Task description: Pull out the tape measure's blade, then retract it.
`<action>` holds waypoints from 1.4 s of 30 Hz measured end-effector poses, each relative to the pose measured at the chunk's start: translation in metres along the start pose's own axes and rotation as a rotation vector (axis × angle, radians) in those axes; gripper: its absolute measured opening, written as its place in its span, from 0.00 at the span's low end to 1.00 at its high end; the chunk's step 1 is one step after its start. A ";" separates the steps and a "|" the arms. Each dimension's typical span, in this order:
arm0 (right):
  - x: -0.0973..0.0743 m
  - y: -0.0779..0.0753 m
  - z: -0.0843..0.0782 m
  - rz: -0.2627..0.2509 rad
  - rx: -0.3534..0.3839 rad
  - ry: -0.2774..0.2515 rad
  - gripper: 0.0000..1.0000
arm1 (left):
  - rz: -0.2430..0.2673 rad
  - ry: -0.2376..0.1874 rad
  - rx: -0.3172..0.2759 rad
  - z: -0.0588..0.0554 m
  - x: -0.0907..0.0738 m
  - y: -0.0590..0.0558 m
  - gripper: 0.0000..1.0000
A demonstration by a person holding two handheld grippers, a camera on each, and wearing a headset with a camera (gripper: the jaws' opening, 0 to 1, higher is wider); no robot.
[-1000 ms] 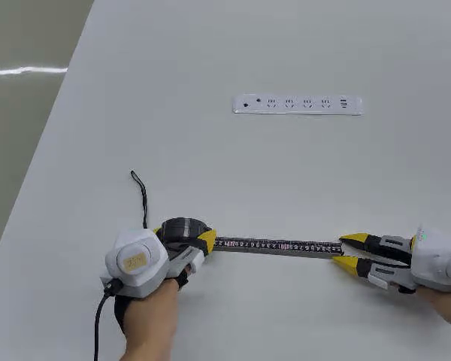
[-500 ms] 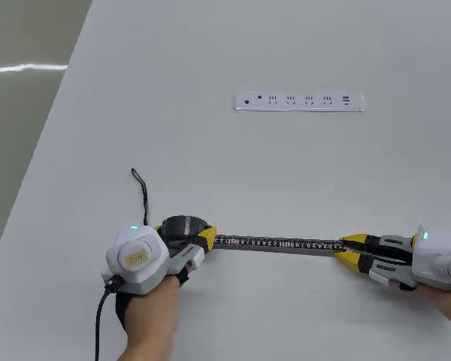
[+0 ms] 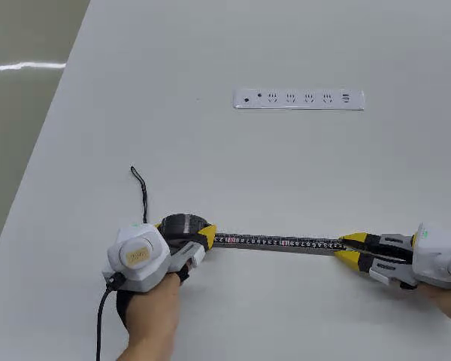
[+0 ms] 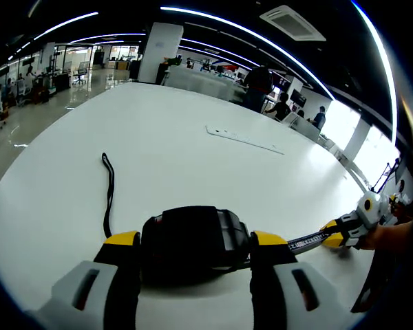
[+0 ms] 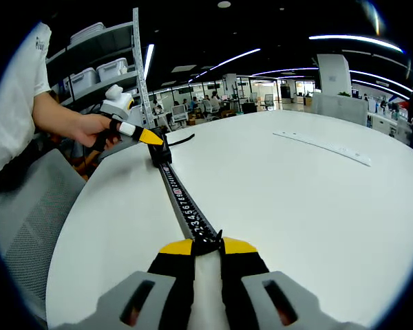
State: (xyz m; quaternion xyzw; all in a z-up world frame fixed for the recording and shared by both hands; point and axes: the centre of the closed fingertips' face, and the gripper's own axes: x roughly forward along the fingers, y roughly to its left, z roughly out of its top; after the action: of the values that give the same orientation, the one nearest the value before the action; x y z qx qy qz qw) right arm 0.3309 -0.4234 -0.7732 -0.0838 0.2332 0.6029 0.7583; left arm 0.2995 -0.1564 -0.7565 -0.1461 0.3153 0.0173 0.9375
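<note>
Left gripper [image 3: 199, 247] clenched on black round tape-measure case [image 3: 182, 226], by near edge of white table [image 3: 210, 150]; right gripper [image 3: 347, 249] pinched tip of dark numbered blade [image 3: 278, 243]. Risk then — pinch slipping, blade whipping back.

Tape measure [image 3: 182, 226]: one, lower left
Grippers: two, left gripper [image 4: 195, 240], right gripper [image 5: 206, 244]
Power strip [image 3: 298, 99]: one, upper right
Table [image 3: 210, 150]: one

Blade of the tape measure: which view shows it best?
Head view: the blade lies full length, from the case to the right gripper shut on its tip. Right gripper view shows it foreshortened, numerals legible near the jaws. Left gripper view shows a short stretch beyond the case.
</note>
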 end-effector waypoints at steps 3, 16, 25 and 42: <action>-0.001 0.000 0.000 -0.001 0.003 -0.001 0.12 | 0.004 0.002 -0.003 -0.001 0.000 0.000 0.62; -0.002 0.001 0.000 -0.006 0.000 -0.008 0.12 | 0.020 0.015 0.008 -0.001 0.000 0.001 0.60; 0.002 0.003 0.002 0.000 -0.012 -0.006 0.12 | 0.024 0.015 0.005 -0.001 0.000 0.001 0.59; 0.025 0.007 0.004 0.032 -0.031 -0.016 0.12 | 0.018 0.023 0.007 -0.001 0.000 0.001 0.59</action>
State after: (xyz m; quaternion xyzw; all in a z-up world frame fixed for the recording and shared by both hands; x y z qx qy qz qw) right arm 0.3296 -0.3984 -0.7802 -0.0871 0.2189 0.6193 0.7490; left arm 0.2983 -0.1554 -0.7577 -0.1404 0.3276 0.0228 0.9340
